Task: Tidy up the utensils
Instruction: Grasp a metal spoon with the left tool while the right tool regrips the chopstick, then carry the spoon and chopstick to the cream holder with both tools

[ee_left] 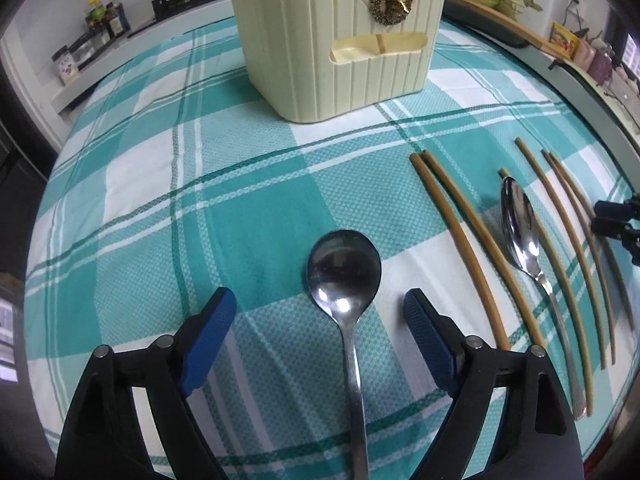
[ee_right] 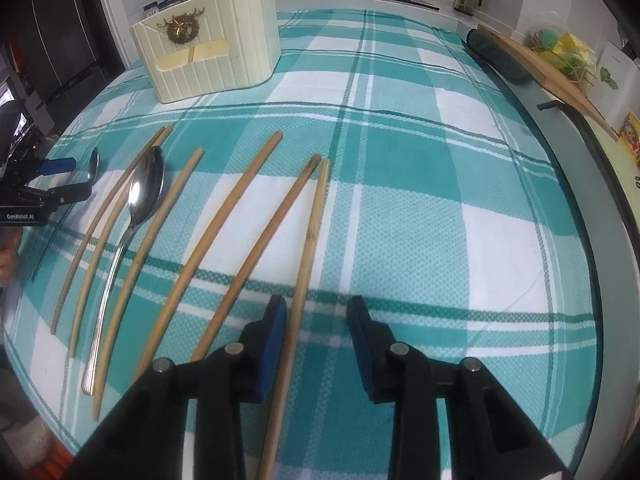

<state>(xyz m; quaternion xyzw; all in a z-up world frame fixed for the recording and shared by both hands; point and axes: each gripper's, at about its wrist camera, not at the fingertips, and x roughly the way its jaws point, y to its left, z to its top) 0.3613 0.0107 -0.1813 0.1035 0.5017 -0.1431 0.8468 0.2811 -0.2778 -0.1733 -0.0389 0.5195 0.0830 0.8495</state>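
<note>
1. The left gripper (ee_left: 320,316) has its blue-padded fingers (ee_left: 214,328) spread wide, one on each side of the round-bowled steel spoon (ee_left: 346,280), touching neither handle nor bowl.
2. The right gripper (ee_right: 316,336) has fingers set narrower but apart; the rightmost light wooden chopstick (ee_right: 308,248) runs between them, close against the left pad, not visibly clamped.
3. Beside it on the teal-and-white checked cloth covering the counter (ee_right: 440,200) lie more wooden chopsticks (ee_right: 224,236) and an oval steel spoon (ee_right: 146,188).
4. The cream ribbed utensil holder with a gold stag ornament (ee_left: 340,48) stands well beyond.
5. Risk: closing off-centre could roll the thin chopstick away, or the slick spoon handle could pivot in a loose grip.
</note>
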